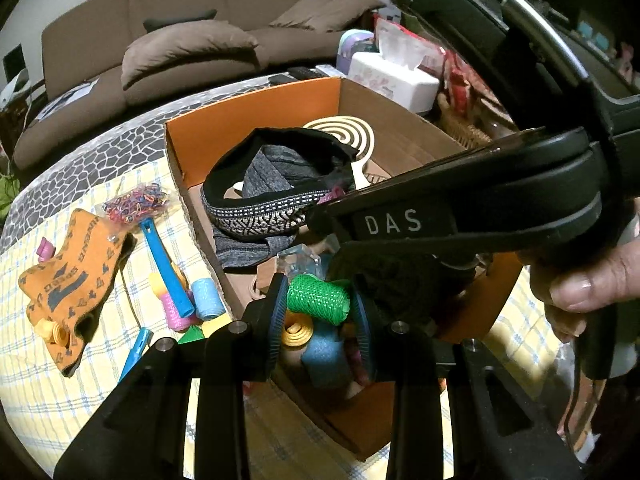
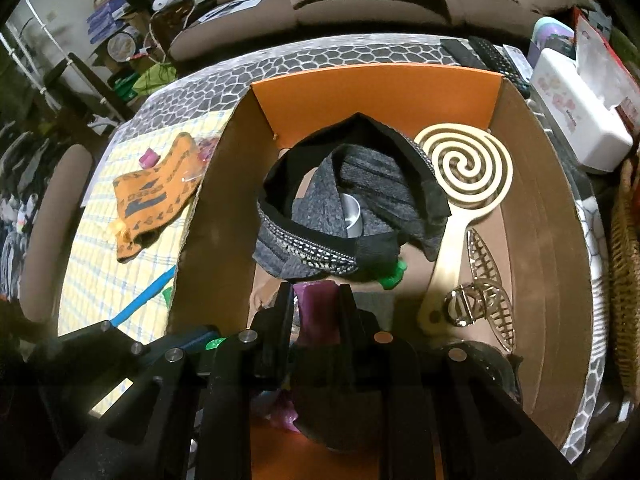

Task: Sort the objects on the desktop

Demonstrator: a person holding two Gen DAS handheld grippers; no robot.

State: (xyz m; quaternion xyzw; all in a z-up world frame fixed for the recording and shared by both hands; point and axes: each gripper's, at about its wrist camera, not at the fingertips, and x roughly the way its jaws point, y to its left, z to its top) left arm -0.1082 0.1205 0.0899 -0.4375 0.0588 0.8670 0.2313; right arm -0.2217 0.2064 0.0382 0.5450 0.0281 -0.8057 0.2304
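A: Clamped in the left gripper [image 1: 320, 312]: a green mesh roller [image 1: 318, 296], lying crosswise between the jaws, pressed from both sides, hanging over the near end of the cardboard box [image 1: 256, 116].

B: And the right gripper [image 2: 314, 304]?

A: Jaws close together, closed on a purple roller [image 2: 316, 308], upright between the pads, also over the near end of the box. Seen from the left wrist camera as a long black body marked DAS, gripped by a hand [image 1: 592, 280] to the right of the box.

B: Inside the box?

A: Near the middle, a black headband [image 2: 352, 216] with a white patterned strip, looped around a grey cloth [image 2: 332, 204]. Right of that, a cream spiral paddle [image 2: 466, 168], handle toward the near end; beside the handle, a gold hair claw [image 2: 484, 300]. At the near end, below the green roller, a yellow coil [image 1: 298, 334] and a blue foam roller [image 1: 322, 354].

B: Outside the box?

A: Left of it, on the checked yellow cloth [image 1: 48, 376] covering the counter: an orange printed sock [image 1: 68, 280], a bag of tiny coloured bands [image 1: 136, 202], a blue stick [image 1: 168, 268], pink and light-blue rollers [image 1: 208, 298] close together. Right of the far end of the box, a white tissue box [image 1: 394, 76]. Beyond the box, a brown sofa [image 1: 180, 32].
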